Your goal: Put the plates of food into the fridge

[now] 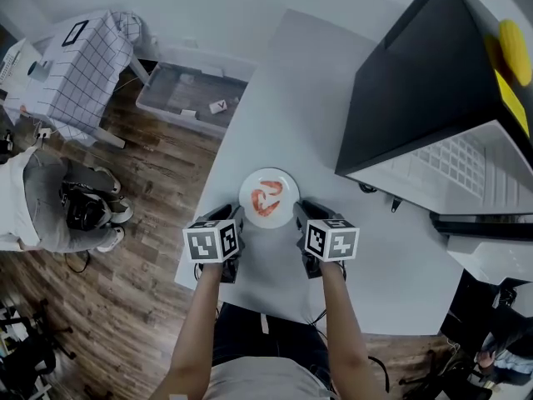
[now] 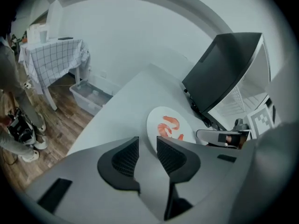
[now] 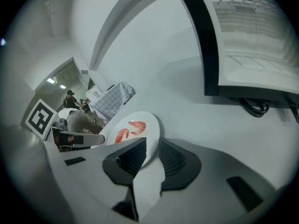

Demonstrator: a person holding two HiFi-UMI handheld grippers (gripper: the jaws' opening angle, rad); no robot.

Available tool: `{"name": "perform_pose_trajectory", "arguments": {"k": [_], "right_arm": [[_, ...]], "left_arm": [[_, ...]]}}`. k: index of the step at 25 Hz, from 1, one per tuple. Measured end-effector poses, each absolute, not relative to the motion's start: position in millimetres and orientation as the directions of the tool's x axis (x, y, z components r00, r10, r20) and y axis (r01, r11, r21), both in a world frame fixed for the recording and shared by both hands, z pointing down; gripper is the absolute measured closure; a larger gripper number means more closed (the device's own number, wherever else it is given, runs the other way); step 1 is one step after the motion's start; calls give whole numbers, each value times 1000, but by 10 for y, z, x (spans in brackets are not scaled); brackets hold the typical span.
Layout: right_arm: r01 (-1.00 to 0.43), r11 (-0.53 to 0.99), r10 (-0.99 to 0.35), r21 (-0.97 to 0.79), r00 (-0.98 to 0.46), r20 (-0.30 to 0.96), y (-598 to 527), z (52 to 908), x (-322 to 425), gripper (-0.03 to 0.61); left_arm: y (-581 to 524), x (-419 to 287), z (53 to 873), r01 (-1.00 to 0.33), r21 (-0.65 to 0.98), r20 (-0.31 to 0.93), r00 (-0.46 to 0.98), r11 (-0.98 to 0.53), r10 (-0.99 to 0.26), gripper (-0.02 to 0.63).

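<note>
Your left hand-held gripper (image 1: 230,217) and right hand-held gripper (image 1: 303,215) flank the plate (image 1: 268,197) on the counter (image 1: 283,98) — both open, the right one's jaws astride its rim.

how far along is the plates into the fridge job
Nothing looks done yet: the only plate of shrimp in view sits on the table, outside the fridge. In hand: the left gripper and right gripper flank its near rim, jaws open, not clamped. Left: grip, lift and set it inside.
</note>
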State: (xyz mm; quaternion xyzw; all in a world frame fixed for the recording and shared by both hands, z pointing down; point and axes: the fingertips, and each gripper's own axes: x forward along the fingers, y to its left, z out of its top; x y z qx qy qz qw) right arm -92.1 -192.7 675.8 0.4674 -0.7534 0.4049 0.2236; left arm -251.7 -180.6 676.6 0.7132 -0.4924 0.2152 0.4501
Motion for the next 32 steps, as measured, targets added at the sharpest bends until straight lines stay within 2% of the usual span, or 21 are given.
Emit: {"name": "perform_pose_trajectory", "arguments": {"k": [9,26,29,30,32], "right_arm": [[-847,198,-482,-493,-522,704,-1980,6855,-985,477],[-769,9,-508,-640,-555,659,-2028,6889,-988,477],[-757,-13,-518,-653,-554,652,-2027,6891,-955,489],[-754,-22,-525,-657,-551,649,-2023,6881,-938,522],[-739,-37,-538,-673,-553,637,-2005,6839,-925,526]], "left_arm": [[-1845,-2450,6854,-831,556,736,486,11,-471,499],[-1958,-2339,6869,-814,576,728,469,75,-500,499],[-1951,-2347,6881,-797,596,720,480,93,-500,500],[-1939,-2352,6880,-798,595,722,479,95,-499,500],[-1902,-2375,6863,-805,586,728,469,98,-501,546]]}}
